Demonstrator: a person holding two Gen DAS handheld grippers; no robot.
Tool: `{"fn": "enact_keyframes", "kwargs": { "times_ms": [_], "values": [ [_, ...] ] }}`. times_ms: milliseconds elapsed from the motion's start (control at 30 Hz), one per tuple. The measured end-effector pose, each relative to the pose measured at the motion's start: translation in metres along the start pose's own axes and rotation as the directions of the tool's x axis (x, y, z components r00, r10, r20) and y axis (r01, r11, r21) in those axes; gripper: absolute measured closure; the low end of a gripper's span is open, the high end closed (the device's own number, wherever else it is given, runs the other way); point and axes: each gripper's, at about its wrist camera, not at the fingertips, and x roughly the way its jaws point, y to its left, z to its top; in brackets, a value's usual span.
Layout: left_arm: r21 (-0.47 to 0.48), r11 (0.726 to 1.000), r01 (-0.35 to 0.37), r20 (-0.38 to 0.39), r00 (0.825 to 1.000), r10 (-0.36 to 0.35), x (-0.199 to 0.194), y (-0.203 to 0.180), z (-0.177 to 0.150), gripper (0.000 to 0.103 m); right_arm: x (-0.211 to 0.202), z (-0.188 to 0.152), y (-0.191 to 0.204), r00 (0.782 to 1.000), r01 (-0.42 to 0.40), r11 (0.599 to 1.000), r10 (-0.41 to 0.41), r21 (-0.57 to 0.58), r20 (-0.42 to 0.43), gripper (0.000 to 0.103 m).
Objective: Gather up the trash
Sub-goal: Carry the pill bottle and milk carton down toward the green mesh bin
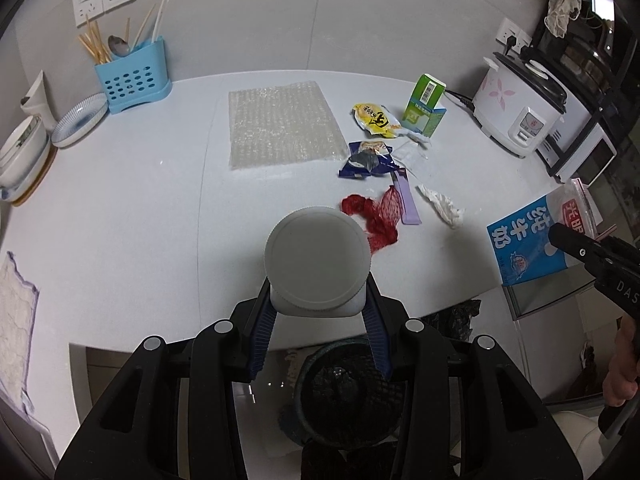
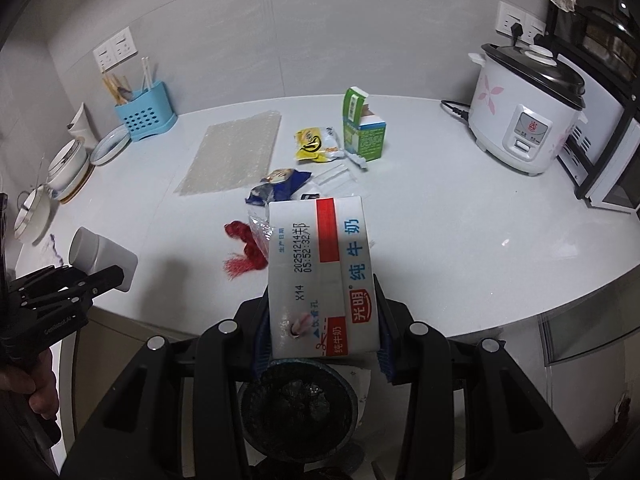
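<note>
Directly beneath both claws sits the dark trash bin [image 2: 298,412], off the bench [image 1: 140,208] edge. Left claw [image 1: 318,320] clamps a white bottle [image 1: 316,260], cap forward; right claw [image 2: 322,340] clamps a milk carton [image 2: 320,272], long axis pointing away.

Both tools, left [image 1: 318,312] and right [image 2: 322,332], point steeply down, jaws clamped.

On the bench [image 1: 140,208] lie one sheet of bubble wrap [image 1: 284,124], one yellow snack wrapper [image 1: 374,120], one blue snack wrapper [image 1: 366,159], one green carton [image 1: 424,106], one red mesh net [image 1: 374,216], one crumpled tissue [image 1: 442,206], one rice cooker [image 1: 520,108] and one blue utensil holder [image 1: 134,76]. Two items are held: one white bottle [image 1: 316,260], one milk carton [image 2: 324,276]. One dark bin [image 2: 298,408] sits below.
</note>
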Motion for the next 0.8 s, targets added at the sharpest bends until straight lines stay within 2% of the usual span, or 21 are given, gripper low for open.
{"fn": "enact_keyframes", "kwargs": {
  "times_ms": [367, 800],
  "values": [
    [-0.039, 0.999, -0.014, -0.013, 1.000, 0.014, -0.017, -0.015, -0.045, 0.063, -0.014, -0.040, 0.004, 0.998, -0.067, 0.997, 0.067, -0.045, -0.014, 0.064],
    [-0.061, 0.998, -0.015, -0.051, 0.999, 0.012, -0.013, -0.025, -0.091, 0.063, -0.005, -0.090, 0.014, 0.993, -0.110, 0.990, 0.105, -0.086, -0.062, 0.064]
  ]
}}
